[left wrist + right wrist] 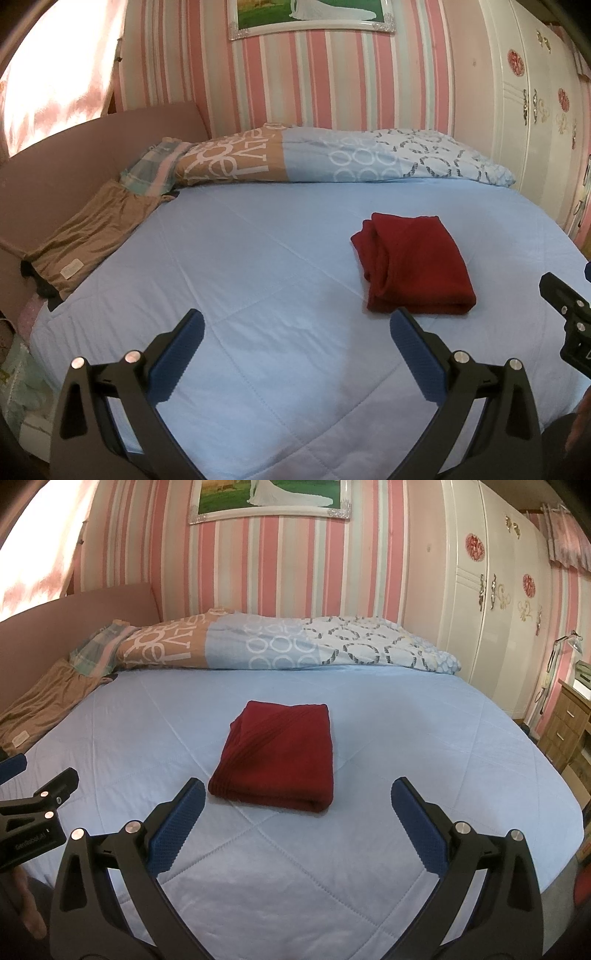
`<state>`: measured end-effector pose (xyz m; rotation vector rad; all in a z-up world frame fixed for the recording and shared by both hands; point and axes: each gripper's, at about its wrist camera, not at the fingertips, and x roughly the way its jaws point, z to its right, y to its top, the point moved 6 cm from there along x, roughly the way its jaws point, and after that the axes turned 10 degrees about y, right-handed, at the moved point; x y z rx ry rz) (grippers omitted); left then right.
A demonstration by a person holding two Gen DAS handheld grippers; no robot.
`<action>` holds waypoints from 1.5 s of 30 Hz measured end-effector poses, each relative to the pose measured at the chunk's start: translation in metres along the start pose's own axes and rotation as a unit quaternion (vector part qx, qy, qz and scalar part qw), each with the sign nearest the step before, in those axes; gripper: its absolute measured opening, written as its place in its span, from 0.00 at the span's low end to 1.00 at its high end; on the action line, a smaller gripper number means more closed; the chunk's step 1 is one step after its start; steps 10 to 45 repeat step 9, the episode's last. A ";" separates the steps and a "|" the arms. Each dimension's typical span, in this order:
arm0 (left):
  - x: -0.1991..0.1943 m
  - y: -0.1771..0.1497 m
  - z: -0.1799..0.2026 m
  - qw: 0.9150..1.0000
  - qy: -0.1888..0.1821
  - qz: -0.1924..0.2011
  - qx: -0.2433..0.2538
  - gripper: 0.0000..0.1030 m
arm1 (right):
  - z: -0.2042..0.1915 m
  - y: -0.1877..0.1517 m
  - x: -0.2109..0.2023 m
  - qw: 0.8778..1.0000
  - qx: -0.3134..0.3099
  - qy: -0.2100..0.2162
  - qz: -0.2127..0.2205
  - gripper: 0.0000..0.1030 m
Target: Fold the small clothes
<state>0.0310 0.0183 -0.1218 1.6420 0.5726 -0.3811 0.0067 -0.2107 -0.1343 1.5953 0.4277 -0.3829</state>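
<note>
The red garment [275,755] lies folded on the blue bed [406,738], ahead of the right tool [298,794], slightly to its left, long axis running away from it. The left tool [296,325] sits further off, garment to its right. Both tools released, empty. Striped wall [295,561] behind the garment.

Pink striped wall [258,561]; white wardrobe [480,602]; blue-quilted bed [406,746].

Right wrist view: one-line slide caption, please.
Open right tongs hover before a folded dark red knit garment on the light blue quilted bedspread.
</note>
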 end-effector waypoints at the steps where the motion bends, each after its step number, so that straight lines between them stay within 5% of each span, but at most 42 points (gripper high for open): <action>1: 0.001 0.001 0.002 1.000 -0.005 -0.002 0.001 0.98 | 0.000 0.000 0.000 1.000 0.000 0.000 0.000 0.97; 7: 0.011 0.002 0.003 0.999 -0.021 -0.034 -0.002 0.98 | 0.000 0.000 0.000 1.000 -0.001 0.000 0.001 0.97; 45: 0.011 0.003 0.004 0.999 -0.023 -0.034 -0.002 0.98 | 0.000 -0.001 0.000 1.000 -0.001 -0.001 0.000 0.97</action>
